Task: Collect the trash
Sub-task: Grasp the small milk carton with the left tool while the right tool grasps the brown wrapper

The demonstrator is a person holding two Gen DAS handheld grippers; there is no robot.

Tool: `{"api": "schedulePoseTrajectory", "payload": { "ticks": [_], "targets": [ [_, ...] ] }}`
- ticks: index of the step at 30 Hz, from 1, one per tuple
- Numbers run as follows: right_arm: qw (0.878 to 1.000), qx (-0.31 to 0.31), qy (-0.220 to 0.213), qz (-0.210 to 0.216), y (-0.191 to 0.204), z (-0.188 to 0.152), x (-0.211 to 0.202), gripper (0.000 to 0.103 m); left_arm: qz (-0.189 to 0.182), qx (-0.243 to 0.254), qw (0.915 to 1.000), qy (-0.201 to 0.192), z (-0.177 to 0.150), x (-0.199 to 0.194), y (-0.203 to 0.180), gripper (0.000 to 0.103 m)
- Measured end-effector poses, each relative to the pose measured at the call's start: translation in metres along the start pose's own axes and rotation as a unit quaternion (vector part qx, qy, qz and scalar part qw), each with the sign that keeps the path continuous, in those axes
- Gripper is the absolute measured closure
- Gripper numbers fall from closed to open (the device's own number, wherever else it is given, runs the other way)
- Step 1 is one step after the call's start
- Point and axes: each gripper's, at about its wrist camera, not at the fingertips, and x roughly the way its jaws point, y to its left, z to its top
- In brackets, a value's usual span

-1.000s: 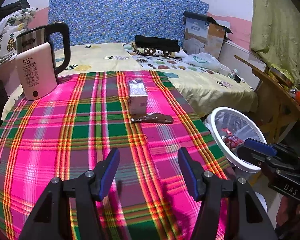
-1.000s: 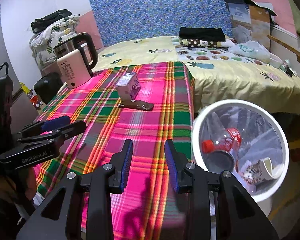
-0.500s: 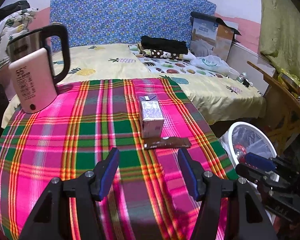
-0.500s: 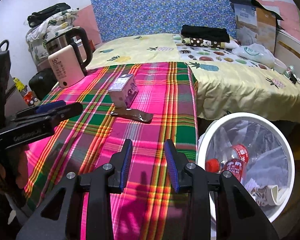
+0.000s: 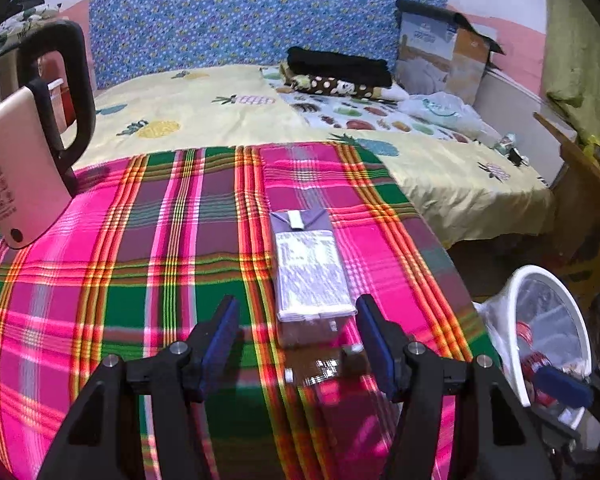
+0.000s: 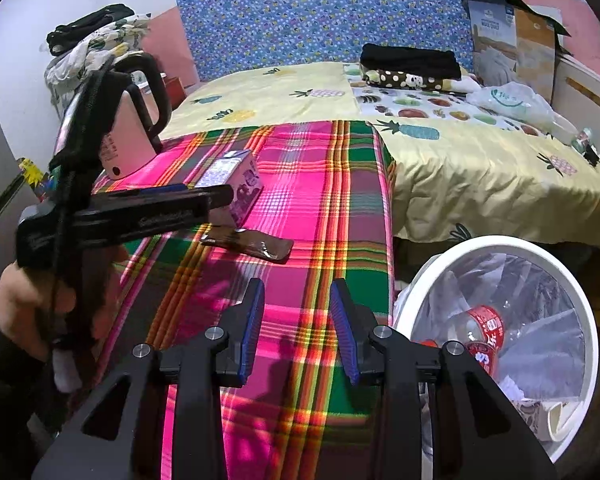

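Note:
On the plaid-covered table [image 5: 100, 300] lies a purple-and-white drink carton [image 5: 308, 268] with a brown wrapper [image 5: 316, 350] just in front of it. My left gripper [image 5: 298, 314] is open and hangs over them. The carton's near end and the wrapper show between its blue pads, which touch neither. From the right wrist view, the left gripper [image 6: 216, 196] reaches in from the left, over the carton [image 6: 244, 184] and wrapper [image 6: 252, 244]. My right gripper [image 6: 297, 292] is open and holds nothing, above the table's right part beside the white bin [image 6: 496, 242].
The bin [image 5: 540, 274] stands on the floor right of the table, lined with a clear bag and holding a bottle and a cup. A pink kettle [image 5: 20, 172] stands at the table's far left. A bed with folded clothes lies behind; a wooden table edge is far right.
My left gripper has moved forward over the table, so the carton and wrapper now sit between its fingers. My right gripper has edged forward alongside the bin. Both openings look unchanged.

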Motion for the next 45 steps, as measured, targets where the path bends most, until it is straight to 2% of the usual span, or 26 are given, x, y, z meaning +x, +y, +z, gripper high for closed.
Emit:
{"api": "schedulePoseTrajectory", "payload": {
  "ticks": [1, 2, 3, 11, 20, 27, 28, 30, 32, 35, 39, 45],
  "targets": [
    [1.0, 0.0, 0.002, 0.0, 0.0, 0.001, 0.002, 0.068, 0.001, -0.002, 1.0, 0.002, 0.001, 0.004, 0.001, 0.041],
    [1.0, 0.0, 0.004, 0.0, -0.001, 0.001, 0.004, 0.068, 0.003, -0.001, 1.0, 0.002, 0.002, 0.007, 0.002, 0.047],
    [1.0, 0.0, 0.006, 0.0, -0.001, 0.002, 0.006, 0.068, 0.006, 0.0, 1.0, 0.003, 0.002, 0.009, 0.003, 0.064],
    [1.0, -0.013, 0.017, 0.013, 0.009, 0.011, 0.018, 0.068, 0.019, -0.004, 0.9997, -0.012, -0.01, -0.023, 0.028, 0.063],
    [0.997, -0.063, 0.043, 0.031, 0.029, 0.026, 0.054, 0.068, 0.026, -0.023, 0.9993, -0.011, -0.037, -0.057, 0.071, 0.063],
    [0.994, -0.087, 0.061, 0.04, 0.03, 0.038, 0.078, 0.068, 0.023, -0.031, 0.9992, -0.003, -0.051, -0.062, 0.087, 0.063],
    [0.993, -0.086, 0.072, 0.047, 0.028, 0.038, 0.083, 0.067, 0.022, -0.033, 0.9992, -0.001, -0.052, -0.062, 0.089, 0.063],
    [0.992, -0.083, 0.078, 0.059, 0.025, 0.039, 0.084, 0.046, 0.021, -0.038, 0.9991, 0.001, -0.054, -0.061, 0.093, 0.063],
    [0.989, -0.09, 0.098, 0.065, 0.026, 0.036, 0.085, 0.045, 0.019, -0.042, 0.999, 0.001, -0.055, -0.062, 0.096, 0.063],
    [0.986, -0.118, 0.104, 0.062, 0.035, 0.03, 0.078, 0.045, 0.015, -0.046, 0.9988, -0.001, -0.057, -0.063, 0.097, 0.063],
    [0.982, -0.128, 0.112, 0.086, 0.047, 0.023, 0.071, 0.045, 0.013, -0.049, 0.9987, -0.003, -0.061, -0.067, 0.098, 0.063],
    [0.978, -0.148, 0.101, 0.103, 0.069, 0.013, 0.059, 0.045, 0.013, -0.049, 0.9987, -0.005, -0.064, -0.07, 0.098, 0.063]
  ]
}}
